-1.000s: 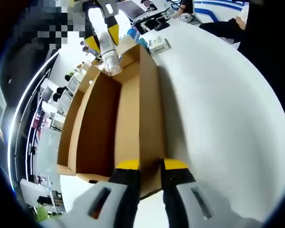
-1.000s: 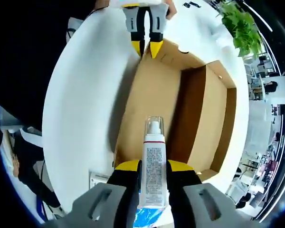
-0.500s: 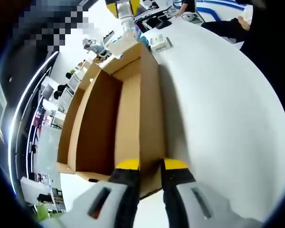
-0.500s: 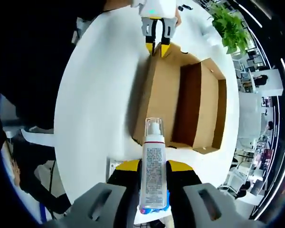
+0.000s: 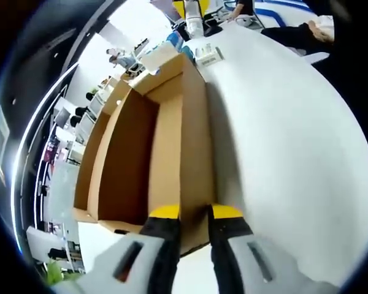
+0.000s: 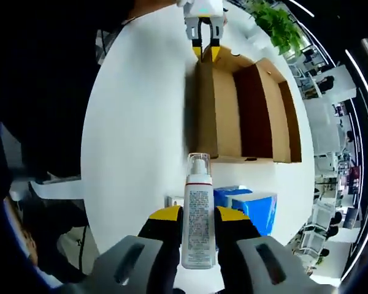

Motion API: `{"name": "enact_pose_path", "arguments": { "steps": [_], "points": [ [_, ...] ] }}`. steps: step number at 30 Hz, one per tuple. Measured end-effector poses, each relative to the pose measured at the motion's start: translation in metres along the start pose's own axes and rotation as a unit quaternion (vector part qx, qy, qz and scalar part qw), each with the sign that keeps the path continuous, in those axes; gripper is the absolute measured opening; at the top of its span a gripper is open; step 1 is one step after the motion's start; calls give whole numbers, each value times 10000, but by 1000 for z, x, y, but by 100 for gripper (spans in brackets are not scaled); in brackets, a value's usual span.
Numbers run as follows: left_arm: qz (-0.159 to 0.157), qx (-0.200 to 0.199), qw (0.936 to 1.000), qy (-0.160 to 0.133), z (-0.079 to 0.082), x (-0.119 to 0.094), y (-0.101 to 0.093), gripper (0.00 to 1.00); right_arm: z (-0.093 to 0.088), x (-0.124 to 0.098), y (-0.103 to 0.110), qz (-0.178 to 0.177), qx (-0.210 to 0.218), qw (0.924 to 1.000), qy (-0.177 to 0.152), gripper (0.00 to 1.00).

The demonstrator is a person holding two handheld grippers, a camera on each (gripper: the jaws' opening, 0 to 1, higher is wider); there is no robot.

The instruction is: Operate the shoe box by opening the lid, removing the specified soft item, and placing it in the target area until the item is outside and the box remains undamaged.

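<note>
White pump bottle (image 6: 198,226), clear-capped with a printed label, is clamped upright between the right gripper (image 6: 198,214) fingers, outside the open cardboard shoe box (image 6: 242,110). Box wall is pinched by the left gripper (image 5: 195,212) fingers.

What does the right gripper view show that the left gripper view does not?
Right gripper view: the right gripper shut on a white plastic bottle with a clear cap, its printed label facing the camera, two blue cartons beside it, and a leafy green plant.
Left gripper view: a person's dark sleeve at the table's far edge.
Both: the open brown cardboard shoe box, the white table, and the left gripper clamping the box's wall.
</note>
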State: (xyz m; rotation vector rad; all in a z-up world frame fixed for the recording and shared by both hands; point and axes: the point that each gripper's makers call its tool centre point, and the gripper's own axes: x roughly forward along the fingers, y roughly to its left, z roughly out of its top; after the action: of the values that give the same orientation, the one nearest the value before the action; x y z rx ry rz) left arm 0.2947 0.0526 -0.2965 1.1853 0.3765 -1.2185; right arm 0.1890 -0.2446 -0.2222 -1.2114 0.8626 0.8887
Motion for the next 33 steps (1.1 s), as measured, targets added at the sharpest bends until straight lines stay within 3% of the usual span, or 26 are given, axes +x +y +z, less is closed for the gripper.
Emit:
{"name": "enact_pose_path", "arguments": {
  "steps": [6, 14, 23, 28, 33],
  "points": [
    [-51, -120, 9999, -52, 0, -1, 2, 16, -17, 14, 14, -47, 316, 9989, -346, 20],
    [-136, -218, 9997, 22, 0, 0, 1, 15, -40, 34, 30, -52, 628, 9964, -566, 20],
    [-156, -308, 9994, 80, -1, 1, 1, 15, -61, 52, 52, 113, 701, 9938, -859, 20],
    [-140, -311, 9992, 204, -2, 1, -1, 15, -72, 56, 60, 141, 652, 9944, -819, 20],
    [-130, -324, 9991, 248, -4, -1, -2, 15, -70, 64, 69, 238, 611, 9925, -1037, 20]
  ]
}}
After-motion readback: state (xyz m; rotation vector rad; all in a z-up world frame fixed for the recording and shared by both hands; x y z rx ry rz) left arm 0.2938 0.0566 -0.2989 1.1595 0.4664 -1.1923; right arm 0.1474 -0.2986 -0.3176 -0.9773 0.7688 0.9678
